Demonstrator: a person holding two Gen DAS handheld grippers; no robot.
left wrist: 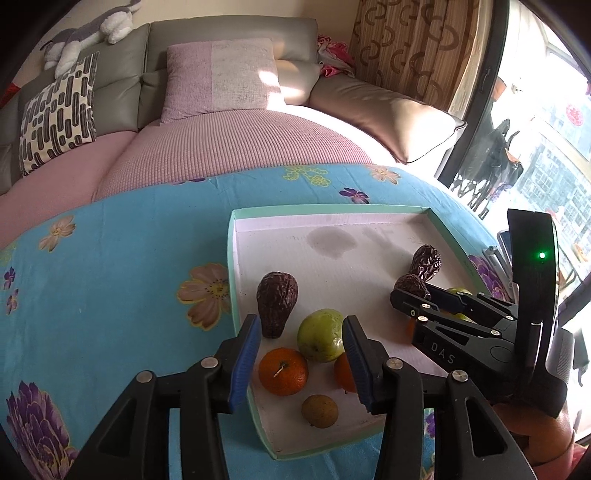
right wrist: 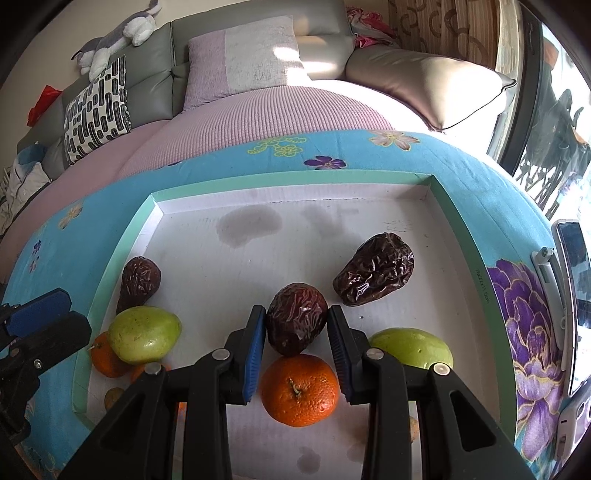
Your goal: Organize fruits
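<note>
Near the tray's middle, right gripper jaws narrowed on a wrinkled date, orange just in front; by the left wall, left gripper jaws wide over a green fruit.

Grey sofa behind, pink ribbed cover on the seat. Lilac cushion, black-and-white patterned cushion, beige pillow (sunlit). Plush toy on the backrest. Brown patterned curtain, bright window right.
</note>
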